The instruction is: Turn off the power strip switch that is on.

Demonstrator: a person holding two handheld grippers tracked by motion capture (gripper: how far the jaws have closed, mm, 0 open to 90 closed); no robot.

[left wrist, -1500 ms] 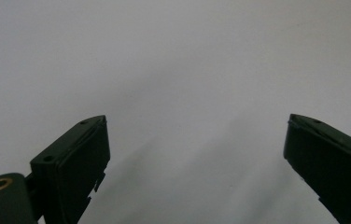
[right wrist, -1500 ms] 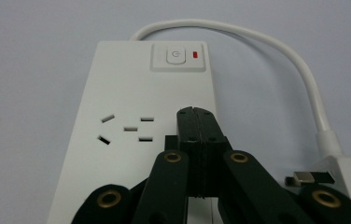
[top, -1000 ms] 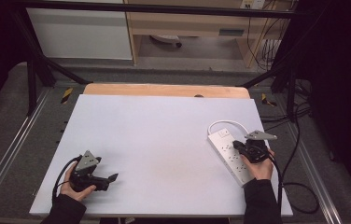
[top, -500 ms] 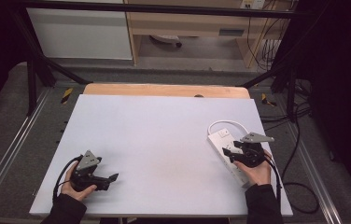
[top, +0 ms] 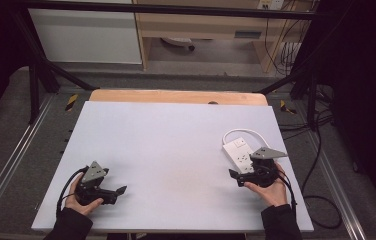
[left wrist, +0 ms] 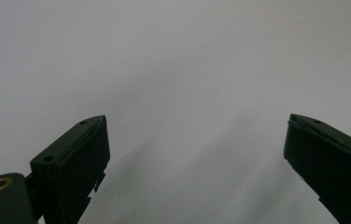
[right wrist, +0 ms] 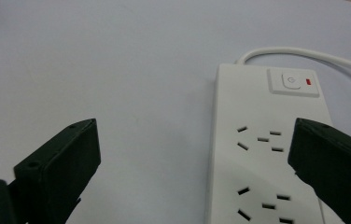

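At lower right, the right gripper (top: 235, 176), jaws just spread wide and empty, hovers beside the white power strip (top: 241, 152); the left gripper (left wrist: 197, 163) gapes too.

Left hand-held gripper (top: 118, 191) gapes wide; right hand-held gripper (top: 233, 176) has just been opening, empty.

One white power strip (top: 240, 152) lies right of centre in the high view, with one cord (top: 243, 133) and one switch (right wrist: 291, 82). Two grippers: left gripper (top: 121, 190) lower left, right gripper (top: 232, 175) lower right. One table (top: 166, 145).
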